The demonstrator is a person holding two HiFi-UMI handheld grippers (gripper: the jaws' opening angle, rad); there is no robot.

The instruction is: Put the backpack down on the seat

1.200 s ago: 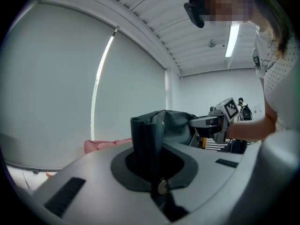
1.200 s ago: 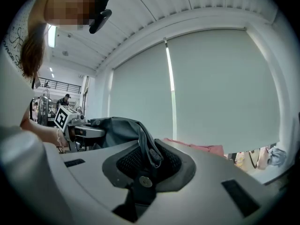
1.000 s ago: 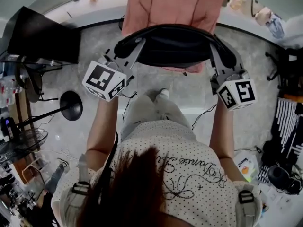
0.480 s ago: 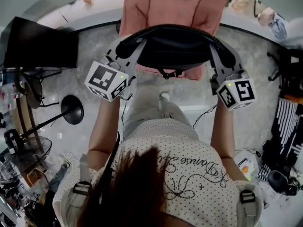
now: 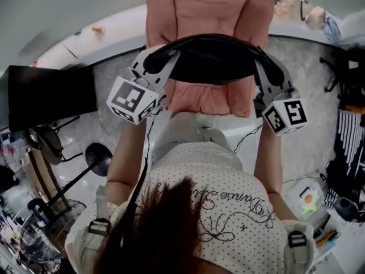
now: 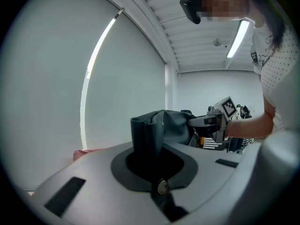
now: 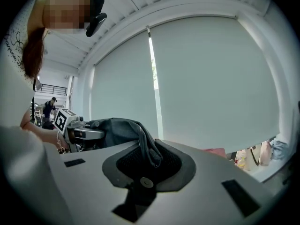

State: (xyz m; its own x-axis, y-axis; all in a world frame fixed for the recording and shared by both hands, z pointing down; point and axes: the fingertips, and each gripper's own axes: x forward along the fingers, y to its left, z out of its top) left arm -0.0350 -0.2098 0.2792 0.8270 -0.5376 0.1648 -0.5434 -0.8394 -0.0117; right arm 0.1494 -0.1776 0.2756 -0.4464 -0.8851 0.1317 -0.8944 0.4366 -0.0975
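Observation:
The black backpack (image 5: 208, 59) hangs between my two grippers, above the pink cushioned seat (image 5: 205, 4). In the head view my left gripper (image 5: 155, 61) is shut on the bag's left end and my right gripper (image 5: 267, 68) on its right end. In the left gripper view a fold of dark backpack fabric (image 6: 146, 128) rises from between the shut jaws of the left gripper (image 6: 149, 146), with the right gripper (image 6: 220, 118) beyond. In the right gripper view the right gripper (image 7: 146, 161) pinches a dark strap (image 7: 147, 146). From above I cannot tell whether the bag touches the cushion.
A black flat panel (image 5: 51, 96) stands at the left with a round-based stand (image 5: 98, 153) on the floor beside it. A keyboard and cables (image 5: 351, 147) lie at the right. A white ledge (image 5: 85, 41) runs along the wall behind the seat.
Both grippers and the backpack have moved forward over the pink seat; the bag, formerly at the cushion's near edge, now covers its middle, with cushion showing below it.

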